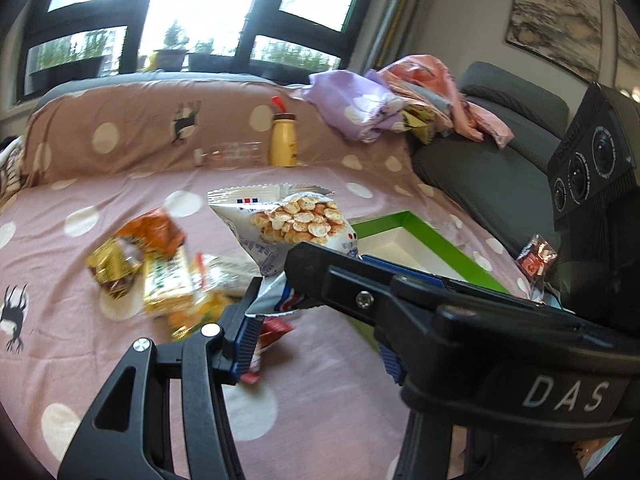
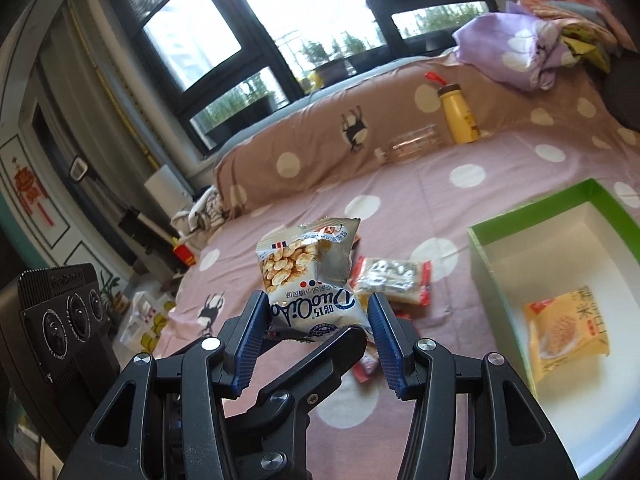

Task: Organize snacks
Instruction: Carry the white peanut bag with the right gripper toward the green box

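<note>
A white snack bag printed with round crackers (image 1: 296, 224) (image 2: 308, 276) is held up above the pink dotted bedspread. My left gripper (image 1: 316, 320) is shut on the bag's lower end; my right gripper's black finger crosses over it in the left wrist view. My right gripper (image 2: 320, 332) has its blue pads either side of the same bag's lower part, jaws apart, and the left gripper's finger lies between them. A green-rimmed white box (image 2: 480, 256) (image 1: 424, 232) at right holds one yellow snack pack (image 2: 568, 328). A pile of snack packs (image 1: 160, 272) lies on the bed at left.
A silver and red pack (image 2: 392, 280) lies on the bed behind the bag. A yellow bottle (image 1: 283, 140) (image 2: 460, 116) and a clear bottle (image 1: 232, 154) rest against the brown pillow. Crumpled clothes (image 1: 380, 104) sit at back right. A small red packet (image 1: 536, 258) lies by the grey couch.
</note>
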The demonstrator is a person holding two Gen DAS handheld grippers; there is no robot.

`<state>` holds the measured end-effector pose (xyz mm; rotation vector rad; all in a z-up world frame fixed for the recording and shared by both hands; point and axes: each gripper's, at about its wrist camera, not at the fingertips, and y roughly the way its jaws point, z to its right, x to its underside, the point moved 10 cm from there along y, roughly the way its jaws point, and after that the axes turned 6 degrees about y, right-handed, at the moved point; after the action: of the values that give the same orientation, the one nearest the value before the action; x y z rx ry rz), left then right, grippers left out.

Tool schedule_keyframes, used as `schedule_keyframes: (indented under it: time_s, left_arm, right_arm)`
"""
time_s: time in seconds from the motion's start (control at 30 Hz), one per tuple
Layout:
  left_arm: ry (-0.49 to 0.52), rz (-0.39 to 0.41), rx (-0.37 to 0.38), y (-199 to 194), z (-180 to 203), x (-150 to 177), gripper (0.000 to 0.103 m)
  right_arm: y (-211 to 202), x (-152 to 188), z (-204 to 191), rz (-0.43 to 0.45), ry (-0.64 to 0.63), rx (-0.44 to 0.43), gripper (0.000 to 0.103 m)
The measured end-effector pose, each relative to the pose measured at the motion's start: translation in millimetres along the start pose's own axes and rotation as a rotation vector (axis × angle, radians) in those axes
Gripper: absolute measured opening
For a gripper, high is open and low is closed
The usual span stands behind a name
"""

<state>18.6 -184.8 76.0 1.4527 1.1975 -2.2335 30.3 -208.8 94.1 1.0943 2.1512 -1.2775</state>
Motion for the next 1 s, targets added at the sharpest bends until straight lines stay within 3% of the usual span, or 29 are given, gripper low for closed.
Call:
schedule_keyframes:
  time_s: [0.43, 1.0]
  left_arm:
    - [0.114, -0.017, 0.082, 27.6, 53.0, -19.2, 0.051]
    - [0.15, -0.094, 0.138, 63.9, 84.5, -13.5, 0.051]
  right_arm:
    - [-36.2, -22.7, 46.6, 0.107, 0.112, 0.06, 0.054]
    - [-42.8, -25.8, 99.1, 0.117, 0.24, 0.126, 0.054]
